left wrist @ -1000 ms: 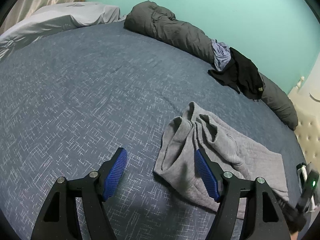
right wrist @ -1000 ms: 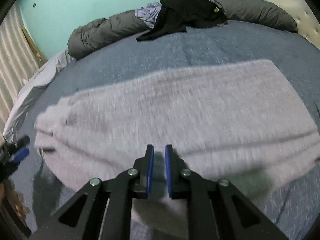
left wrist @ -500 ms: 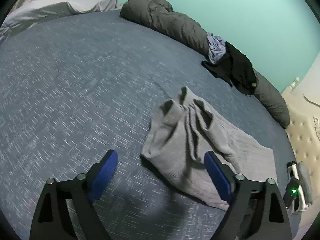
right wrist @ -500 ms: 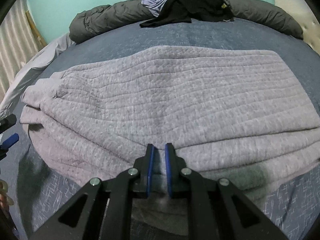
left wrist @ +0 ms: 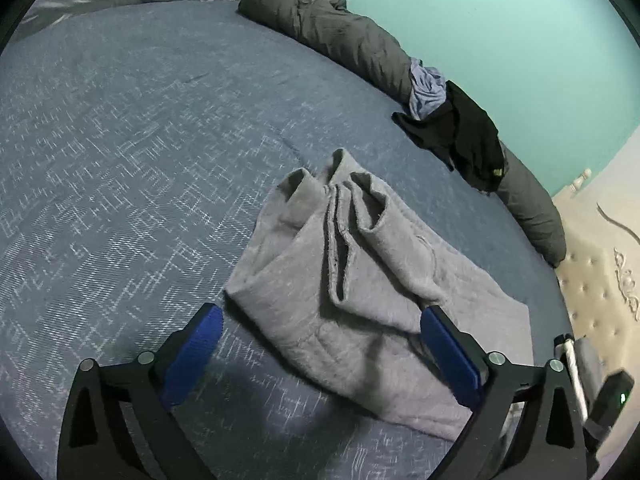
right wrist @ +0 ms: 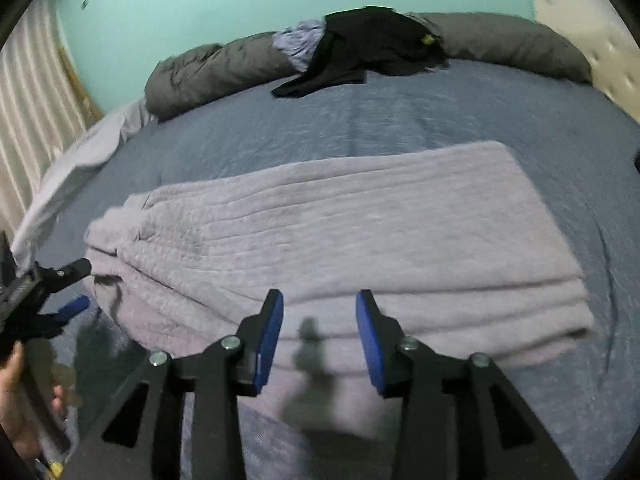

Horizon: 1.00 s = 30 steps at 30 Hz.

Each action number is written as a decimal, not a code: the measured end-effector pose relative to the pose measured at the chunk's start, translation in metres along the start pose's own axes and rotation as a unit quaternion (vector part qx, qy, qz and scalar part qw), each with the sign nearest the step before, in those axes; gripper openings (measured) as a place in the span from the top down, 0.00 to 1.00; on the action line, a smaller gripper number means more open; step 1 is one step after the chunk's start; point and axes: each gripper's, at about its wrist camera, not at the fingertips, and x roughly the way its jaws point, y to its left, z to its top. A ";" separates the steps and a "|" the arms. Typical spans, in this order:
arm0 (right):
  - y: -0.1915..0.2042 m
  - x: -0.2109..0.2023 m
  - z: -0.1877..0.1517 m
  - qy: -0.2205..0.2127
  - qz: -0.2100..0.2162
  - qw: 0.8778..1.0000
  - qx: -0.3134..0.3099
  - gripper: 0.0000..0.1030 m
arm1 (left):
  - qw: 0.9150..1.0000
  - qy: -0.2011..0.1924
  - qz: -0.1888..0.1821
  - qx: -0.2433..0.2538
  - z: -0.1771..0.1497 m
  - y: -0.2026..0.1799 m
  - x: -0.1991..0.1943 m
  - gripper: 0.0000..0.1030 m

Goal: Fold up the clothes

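Our left gripper [left wrist: 320,344] and right gripper [right wrist: 319,334] are both opening, jaws apart, gripping nothing. The folded grey quilted garment [right wrist: 340,248] lies just ahead of them on the blue patterned bedspread [left wrist: 120,160].

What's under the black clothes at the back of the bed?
The black clothes lie over a lilac garment and a long dark grey rolled duvet. Anything deeper underneath is covered.
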 end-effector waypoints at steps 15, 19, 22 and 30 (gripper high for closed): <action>-0.105 -0.047 -0.037 0.011 0.023 0.995 0.094 0.54 | 0.997 -0.025 -0.004 -0.078 0.008 0.001 0.024 0.00; -0.124 -0.049 -0.044 -0.011 0.032 0.992 0.119 0.54 | 0.996 -0.027 0.000 -0.090 0.010 0.004 0.033 0.01; -0.134 -0.047 -0.046 -0.017 0.038 0.991 0.131 0.54 | 0.995 -0.028 -0.002 -0.094 0.008 0.006 0.036 0.01; -0.155 -0.040 -0.048 -0.018 0.042 0.988 0.146 0.54 | 0.995 -0.043 -0.002 -0.088 0.004 -0.002 0.029 0.21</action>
